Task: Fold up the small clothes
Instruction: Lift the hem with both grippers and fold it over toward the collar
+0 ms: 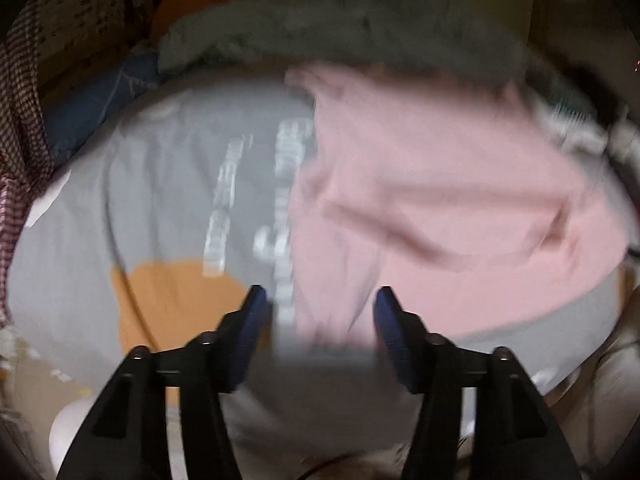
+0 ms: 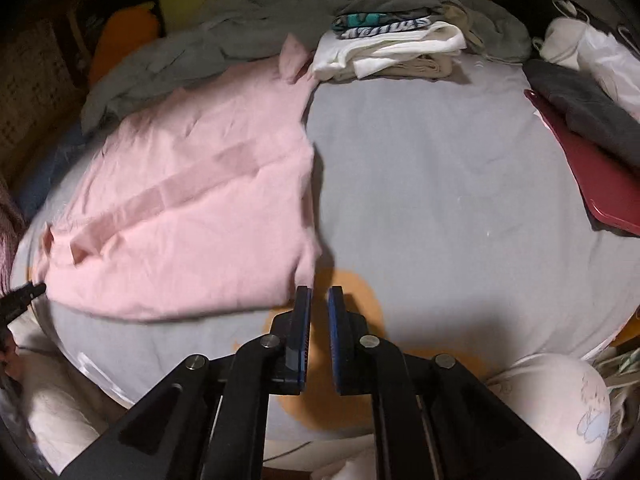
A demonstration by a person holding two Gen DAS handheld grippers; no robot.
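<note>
White lettering runs in rows across the grey sheet [image 1: 160,184], seen from the left wrist. It is too blurred to read. No other text shows.

The left hand-held gripper [image 1: 320,300] is seen with its jaws apart above a pink garment [image 1: 440,208], which is spread on a grey sheet [image 1: 160,184]; nothing is gripped.
</note>
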